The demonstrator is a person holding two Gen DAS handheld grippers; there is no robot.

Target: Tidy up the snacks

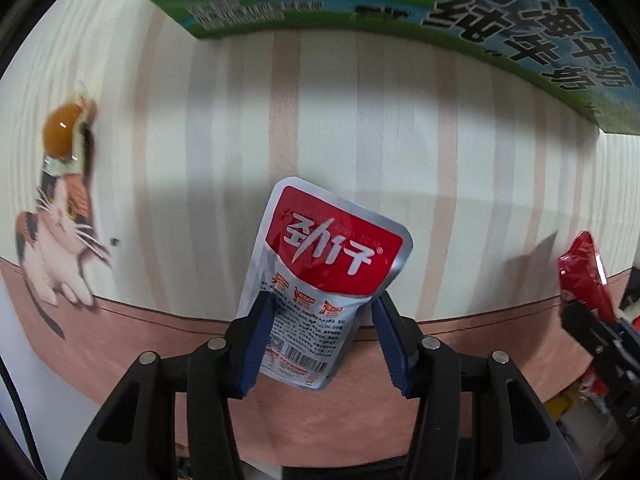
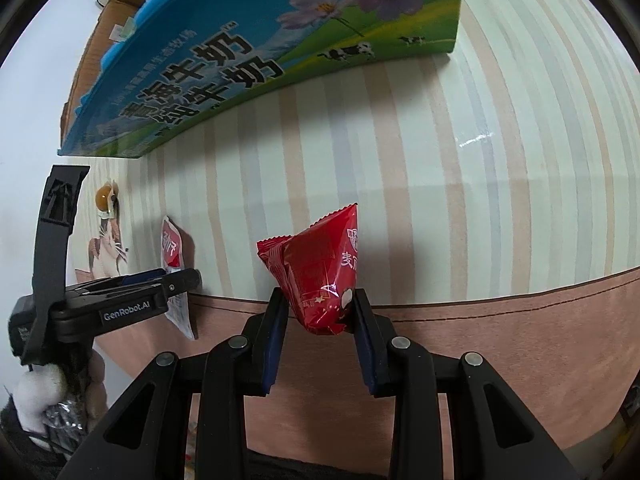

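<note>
My left gripper (image 1: 322, 312) is shut on a silver snack pouch with a red label (image 1: 320, 276) and holds it above the striped tablecloth. It also shows in the right wrist view (image 2: 174, 264), held by the left gripper (image 2: 176, 280). My right gripper (image 2: 320, 304) is shut on a red snack packet (image 2: 320, 276), lifted off the cloth. That packet also shows at the right edge of the left wrist view (image 1: 584, 276). A blue and green milk carton box (image 2: 248, 48) stands at the far side with its top flaps open; it also shows in the left wrist view (image 1: 520, 20).
The striped tablecloth (image 2: 460, 184) has a pink border (image 2: 500, 320) near me and a printed cat (image 1: 60, 236) at the left. A white wall (image 2: 24, 120) lies left of the box. Small items sit past the table's edge at lower right (image 1: 572, 404).
</note>
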